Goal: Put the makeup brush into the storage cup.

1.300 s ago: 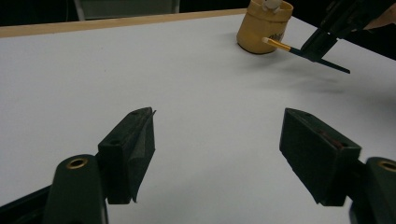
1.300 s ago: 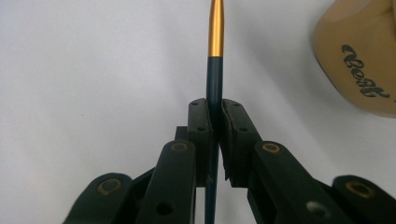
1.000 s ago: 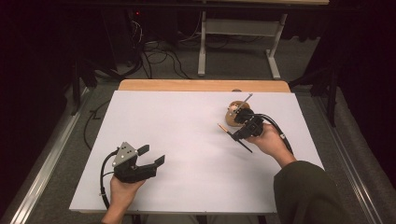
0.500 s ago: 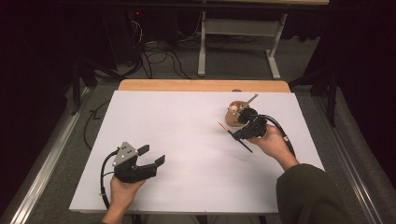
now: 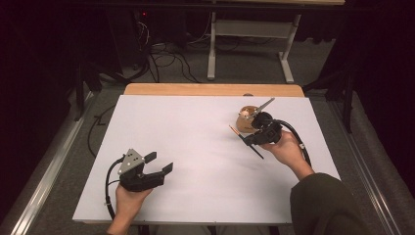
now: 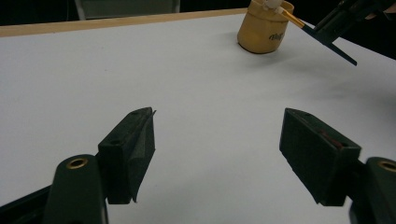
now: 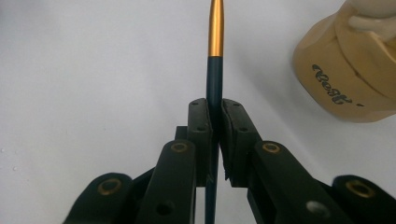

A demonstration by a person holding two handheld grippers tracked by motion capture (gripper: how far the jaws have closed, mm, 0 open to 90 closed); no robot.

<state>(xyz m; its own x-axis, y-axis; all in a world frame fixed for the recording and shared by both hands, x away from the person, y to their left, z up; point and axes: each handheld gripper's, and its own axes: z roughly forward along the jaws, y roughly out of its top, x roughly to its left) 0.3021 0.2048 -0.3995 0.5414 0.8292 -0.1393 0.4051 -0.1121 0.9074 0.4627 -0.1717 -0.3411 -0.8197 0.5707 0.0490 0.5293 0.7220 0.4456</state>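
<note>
R tongs [image 7: 215, 112] clamp brush [image 7: 214, 70], long axis along jaws; holder [image 5: 247, 119] just far-left of tip. L tongs [image 5: 159, 163] wide, well apart.

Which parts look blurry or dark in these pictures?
High view: the white table is evenly lit, the room beyond dark. Right gripper view: the brush between the jaws is fairly sharp, the tan pot soft. Left gripper view: the near jaws are blurred.

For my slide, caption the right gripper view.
Right gripper clamps a dark, gold-tipped brush beside a tan pot.
</note>
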